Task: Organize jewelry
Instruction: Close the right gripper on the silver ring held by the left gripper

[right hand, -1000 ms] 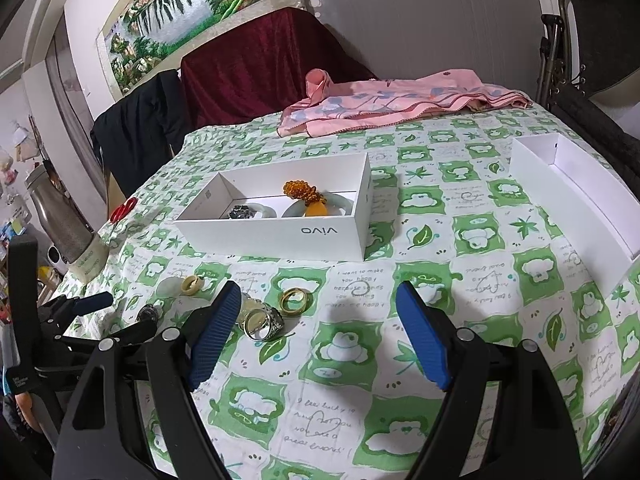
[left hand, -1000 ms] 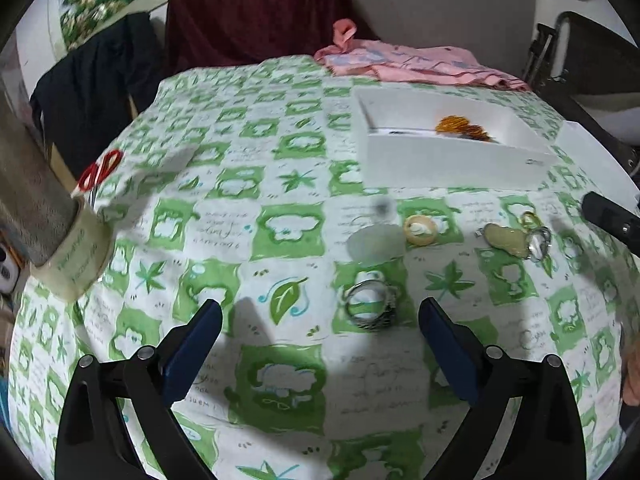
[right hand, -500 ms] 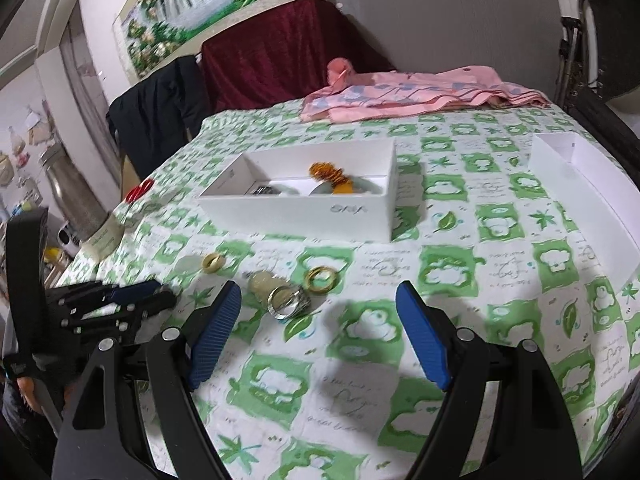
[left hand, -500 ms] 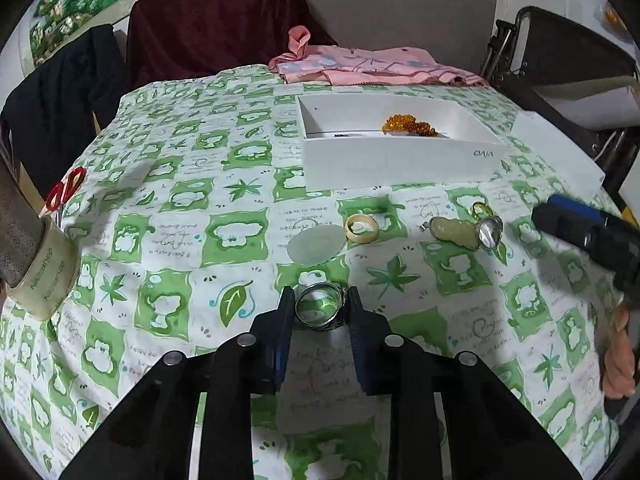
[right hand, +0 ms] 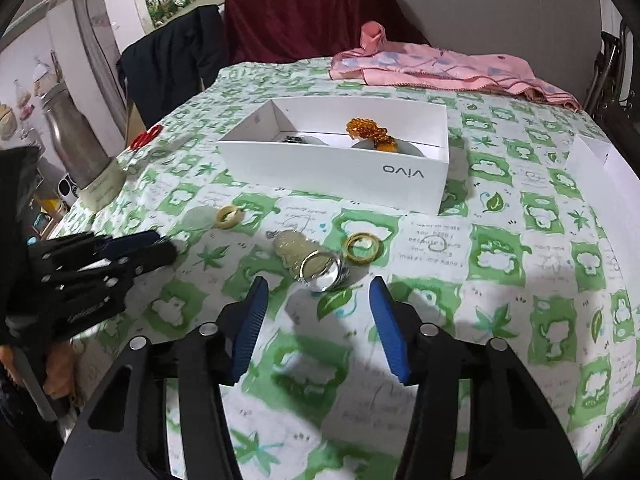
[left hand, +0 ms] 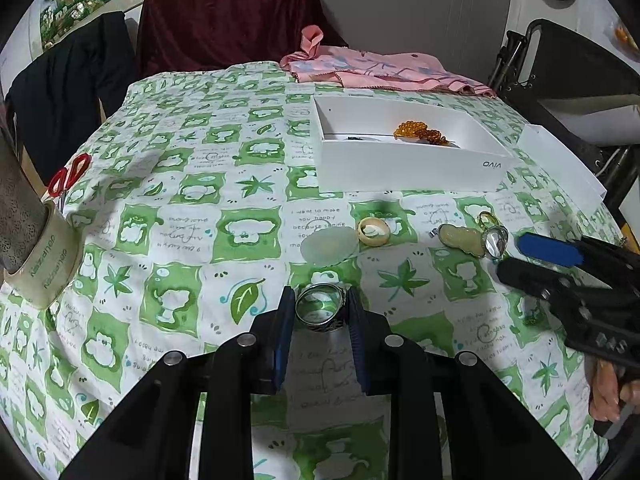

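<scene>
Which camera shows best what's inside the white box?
The right wrist view. It looks down into the white box, showing orange beads, pale pieces and something dark. In the left wrist view the box is seen lower, its near wall hiding most of the contents.

The tablecloth (left hand: 192, 240) is white, checked with green squares bearing white flowers and green leaves; on it the box (right hand: 340, 168) is plain white with grey lettering; inside the box lie amber-orange beads (right hand: 370, 130); in front of the box sit a cream ring (left hand: 373, 231), a yellow-gold ring (right hand: 363, 247) and a pale green disc (left hand: 330, 245) (almost translucent); behind the box a pink cloth (left hand: 384, 72); left of the box, red-handled scissors (left hand: 69, 175).
</scene>
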